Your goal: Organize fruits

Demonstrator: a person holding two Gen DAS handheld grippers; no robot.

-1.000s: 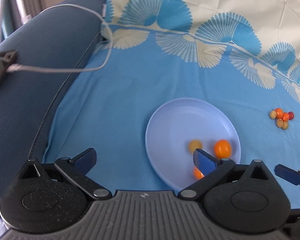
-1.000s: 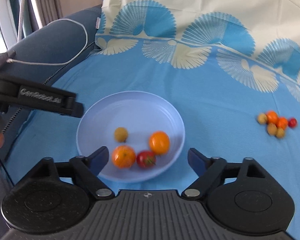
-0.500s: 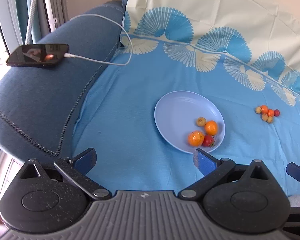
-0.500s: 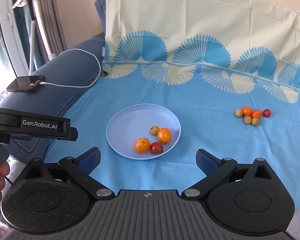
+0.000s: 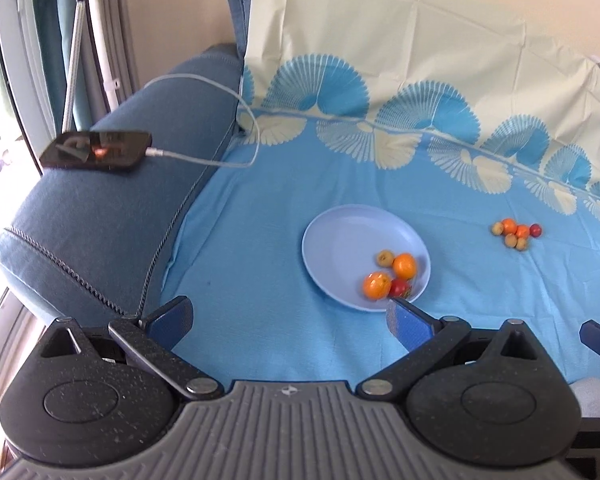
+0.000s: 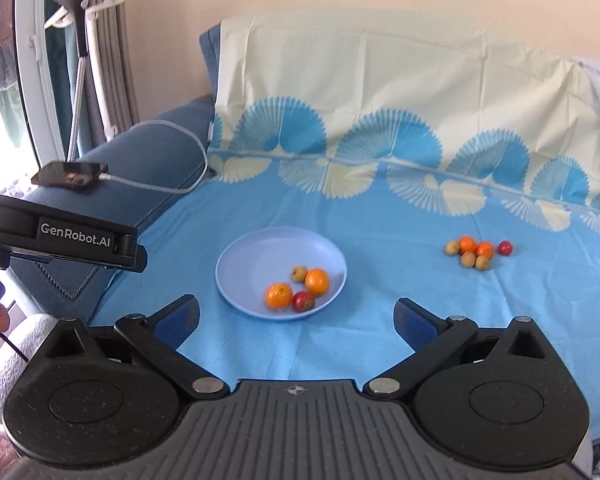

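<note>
A pale blue plate [image 5: 340,240] [image 6: 260,252] lies on the blue cloth and holds two oranges [image 6: 317,281], a small yellowish fruit [image 6: 299,273] and a red fruit [image 6: 303,301]. A cluster of several small orange, yellowish and red fruits [image 5: 516,233] [image 6: 476,253] lies on the cloth to the right of the plate. My left gripper [image 5: 288,322] is open and empty, well back from the plate. My right gripper [image 6: 296,320] is open and empty, also back from the plate. The left gripper's body [image 6: 60,236] shows at the left of the right wrist view.
A black phone [image 5: 96,150] [image 6: 70,172] with a white charging cable [image 5: 220,120] lies on the blue sofa arm [image 5: 112,220] at the left. A patterned cream-and-blue cloth covers the sofa back [image 6: 400,100]. A window and a stand are at the far left.
Both grippers have pulled back and up from the plate, so more of the sofa, backrest and phone is in view. Both stay open and empty.
</note>
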